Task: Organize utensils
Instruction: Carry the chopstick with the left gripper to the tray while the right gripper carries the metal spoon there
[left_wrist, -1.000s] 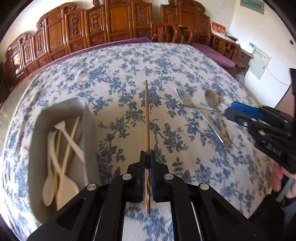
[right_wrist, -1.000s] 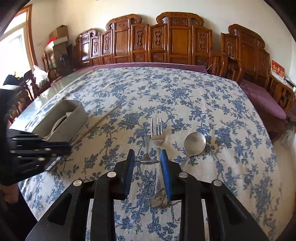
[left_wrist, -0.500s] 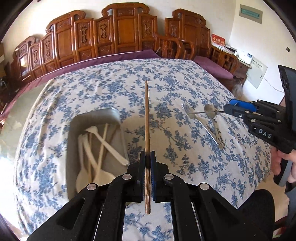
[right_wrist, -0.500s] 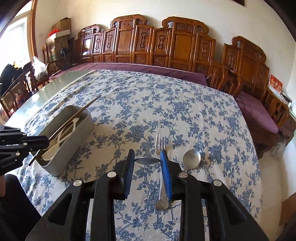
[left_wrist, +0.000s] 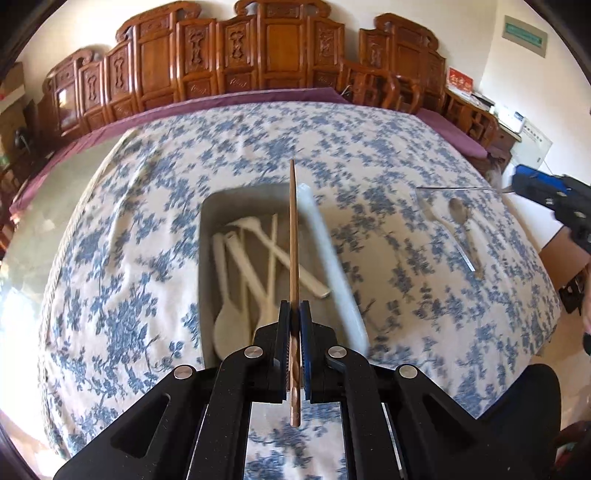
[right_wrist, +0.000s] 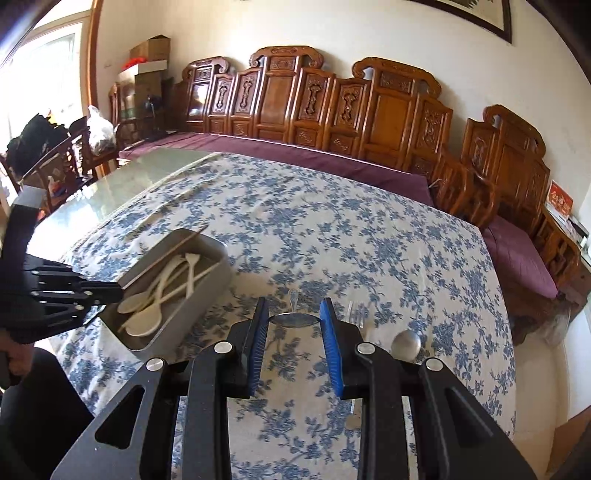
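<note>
Carried sideways since a second ago, the left gripper (left_wrist: 294, 314), clamped on a wooden chopstick (left_wrist: 293, 236), now hangs over the grey tray (left_wrist: 207, 258). From its jaws the stick runs straight ahead along the tray's length, directly above it. Right gripper (right_wrist: 294, 319) pinches a metal spoon (right_wrist: 294, 318) crosswise, well right of the tray.

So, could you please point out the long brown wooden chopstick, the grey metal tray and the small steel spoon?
long brown wooden chopstick (left_wrist: 294, 236), left wrist view, mid-shaft.
grey metal tray (right_wrist: 207, 291), right wrist view, outer side wall.
small steel spoon (right_wrist: 294, 319), right wrist view, bowl.
</note>
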